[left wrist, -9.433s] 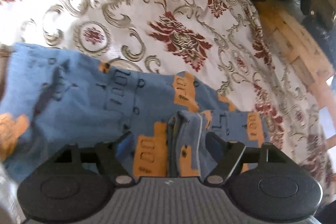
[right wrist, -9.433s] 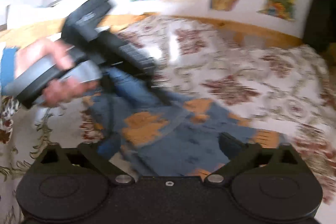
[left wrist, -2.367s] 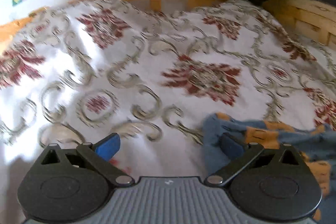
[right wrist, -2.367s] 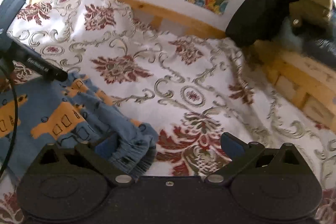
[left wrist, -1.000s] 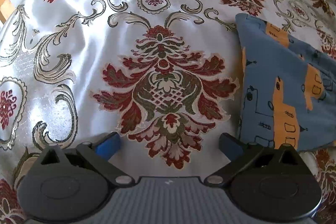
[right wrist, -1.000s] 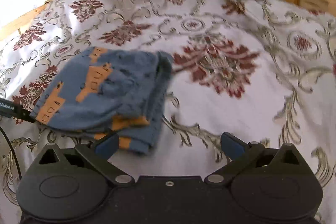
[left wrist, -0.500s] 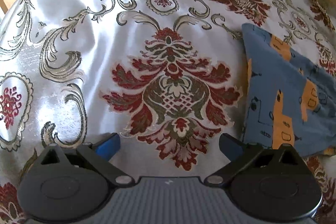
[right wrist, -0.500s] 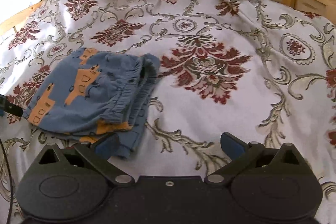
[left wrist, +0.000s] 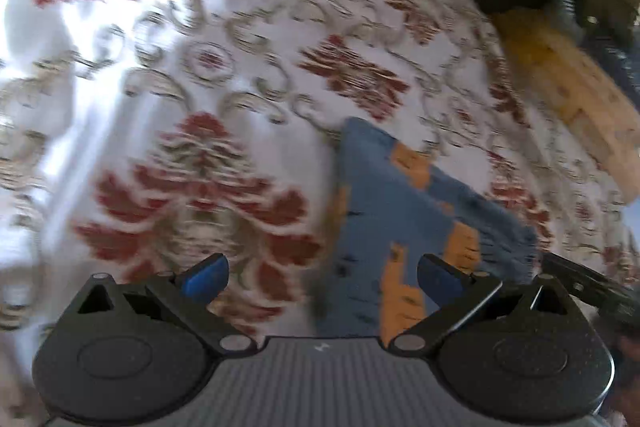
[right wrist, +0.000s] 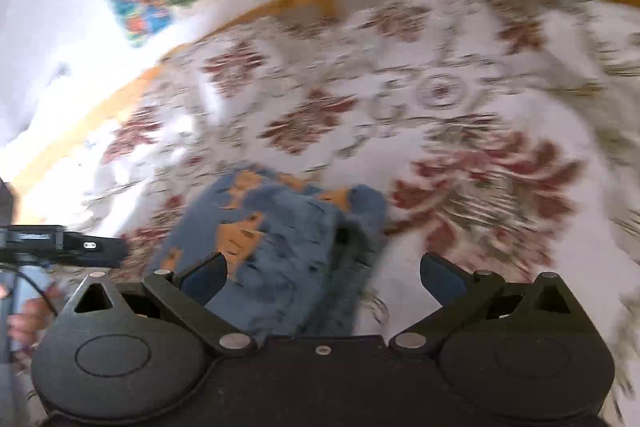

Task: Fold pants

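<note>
Blue-and-orange pants (right wrist: pixel 276 251) lay in a compact folded bundle on the bedspread (left wrist: pixel 160 87). Left gripper (left wrist: pixel 320 277) and right gripper (right wrist: pixel 322 277) hung above, jaws wide, empty. Folding looked finished; next probably a tidy-up or pull away.
</note>
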`<action>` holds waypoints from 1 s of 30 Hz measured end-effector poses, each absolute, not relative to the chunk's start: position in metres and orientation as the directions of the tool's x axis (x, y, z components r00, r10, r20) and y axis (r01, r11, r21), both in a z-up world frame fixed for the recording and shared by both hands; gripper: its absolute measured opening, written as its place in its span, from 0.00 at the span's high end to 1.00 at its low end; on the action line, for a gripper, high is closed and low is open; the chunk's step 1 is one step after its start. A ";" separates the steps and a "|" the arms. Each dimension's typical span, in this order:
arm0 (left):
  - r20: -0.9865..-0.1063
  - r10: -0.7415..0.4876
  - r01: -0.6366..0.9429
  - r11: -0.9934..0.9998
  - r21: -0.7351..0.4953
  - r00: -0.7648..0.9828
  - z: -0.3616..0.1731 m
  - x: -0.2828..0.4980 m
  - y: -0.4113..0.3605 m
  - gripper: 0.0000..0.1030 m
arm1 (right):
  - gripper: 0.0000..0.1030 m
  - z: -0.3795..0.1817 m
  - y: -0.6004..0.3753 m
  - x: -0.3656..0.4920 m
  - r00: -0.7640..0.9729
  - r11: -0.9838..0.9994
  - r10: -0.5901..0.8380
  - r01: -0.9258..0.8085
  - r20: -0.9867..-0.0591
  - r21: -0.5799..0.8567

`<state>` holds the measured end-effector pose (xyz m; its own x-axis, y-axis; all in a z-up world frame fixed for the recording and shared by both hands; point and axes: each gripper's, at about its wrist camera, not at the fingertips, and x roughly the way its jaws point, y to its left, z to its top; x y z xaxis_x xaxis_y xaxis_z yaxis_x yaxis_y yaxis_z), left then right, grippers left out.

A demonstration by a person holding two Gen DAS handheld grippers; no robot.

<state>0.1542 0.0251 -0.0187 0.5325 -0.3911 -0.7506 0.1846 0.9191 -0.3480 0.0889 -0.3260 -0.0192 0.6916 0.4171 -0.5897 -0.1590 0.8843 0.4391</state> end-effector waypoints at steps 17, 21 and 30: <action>-0.708 -0.510 0.307 0.860 -0.407 0.489 -0.050 0.148 -0.003 0.08 | 0.13 -0.062 -0.359 0.141 0.699 0.724 0.531 -0.079 -0.480 0.686; -0.712 -0.507 0.270 0.862 -0.429 0.486 -0.052 0.150 0.004 0.14 | 0.37 -0.069 -0.360 0.135 0.723 0.728 0.490 -0.031 -0.487 0.685; -0.740 -0.466 0.262 0.885 -0.385 0.484 -0.052 0.152 0.001 0.31 | 0.69 -0.071 -0.350 0.126 0.719 0.743 0.473 -0.014 -0.510 0.669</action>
